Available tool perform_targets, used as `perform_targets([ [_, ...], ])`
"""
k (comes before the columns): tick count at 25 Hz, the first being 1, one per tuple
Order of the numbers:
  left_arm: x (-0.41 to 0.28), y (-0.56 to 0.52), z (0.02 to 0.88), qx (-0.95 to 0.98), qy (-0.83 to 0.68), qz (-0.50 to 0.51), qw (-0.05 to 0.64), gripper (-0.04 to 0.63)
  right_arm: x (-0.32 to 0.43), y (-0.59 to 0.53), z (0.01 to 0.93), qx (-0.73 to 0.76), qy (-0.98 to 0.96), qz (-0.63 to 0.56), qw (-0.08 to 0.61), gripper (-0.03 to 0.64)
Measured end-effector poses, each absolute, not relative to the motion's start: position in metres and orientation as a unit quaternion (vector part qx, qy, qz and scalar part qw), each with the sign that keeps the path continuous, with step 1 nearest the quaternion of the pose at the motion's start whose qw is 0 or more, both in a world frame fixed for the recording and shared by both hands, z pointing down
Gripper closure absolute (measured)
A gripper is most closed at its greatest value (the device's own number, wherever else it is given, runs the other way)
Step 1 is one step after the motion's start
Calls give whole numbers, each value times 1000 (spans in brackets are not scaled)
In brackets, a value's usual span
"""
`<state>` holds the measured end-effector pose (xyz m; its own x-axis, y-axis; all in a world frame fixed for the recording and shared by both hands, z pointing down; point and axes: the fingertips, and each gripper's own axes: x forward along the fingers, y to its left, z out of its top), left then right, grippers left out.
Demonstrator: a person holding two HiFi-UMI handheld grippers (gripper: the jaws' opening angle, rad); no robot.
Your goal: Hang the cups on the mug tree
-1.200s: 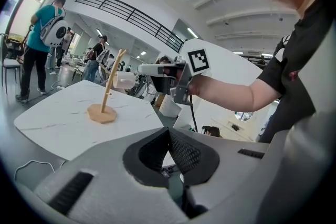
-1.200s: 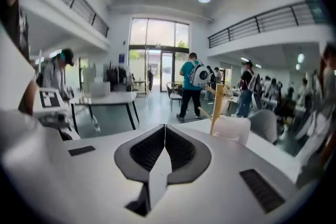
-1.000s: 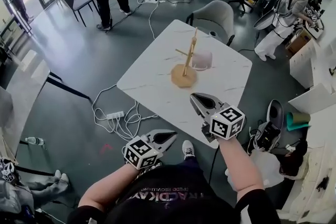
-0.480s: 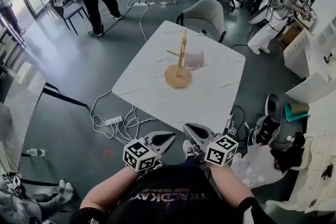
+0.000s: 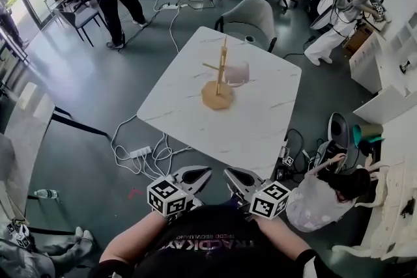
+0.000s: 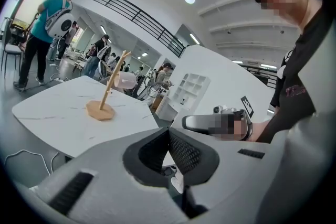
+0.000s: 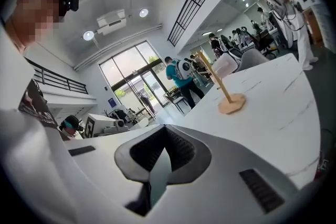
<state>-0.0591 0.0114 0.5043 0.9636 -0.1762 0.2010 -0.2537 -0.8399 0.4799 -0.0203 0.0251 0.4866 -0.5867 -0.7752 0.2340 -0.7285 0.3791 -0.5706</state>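
Note:
A wooden mug tree (image 5: 219, 83) stands near the middle of the white marble table (image 5: 260, 127). A pale translucent cup (image 5: 237, 73) hangs on its right side, also seen as the cup (image 6: 126, 80) and the cup (image 7: 224, 65). The mug tree (image 6: 107, 96) and mug tree (image 7: 223, 87) are far from both grippers. My left gripper (image 5: 203, 172) and right gripper (image 5: 229, 173) are side by side close to my body, short of the table's near edge. The left gripper (image 6: 168, 131) is shut and empty, as is the right gripper (image 7: 166, 128).
A grey chair (image 5: 249, 15) stands at the table's far side. A power strip with tangled cables (image 5: 142, 153) lies on the floor at the left. A crouched person (image 5: 329, 191) and bags (image 5: 339, 137) are at the right. Other people stand further back.
The right gripper has pulled back from over the table's near edge to my body. The view has backed away from the table. Both grippers now sit together, shut.

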Motion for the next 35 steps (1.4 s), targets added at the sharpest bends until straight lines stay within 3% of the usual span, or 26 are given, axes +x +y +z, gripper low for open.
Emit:
perform_targets([
  [35, -55, 15, 491, 958, -110, 64, 256, 598, -33, 40, 489, -433, 841, -325, 23, 607],
])
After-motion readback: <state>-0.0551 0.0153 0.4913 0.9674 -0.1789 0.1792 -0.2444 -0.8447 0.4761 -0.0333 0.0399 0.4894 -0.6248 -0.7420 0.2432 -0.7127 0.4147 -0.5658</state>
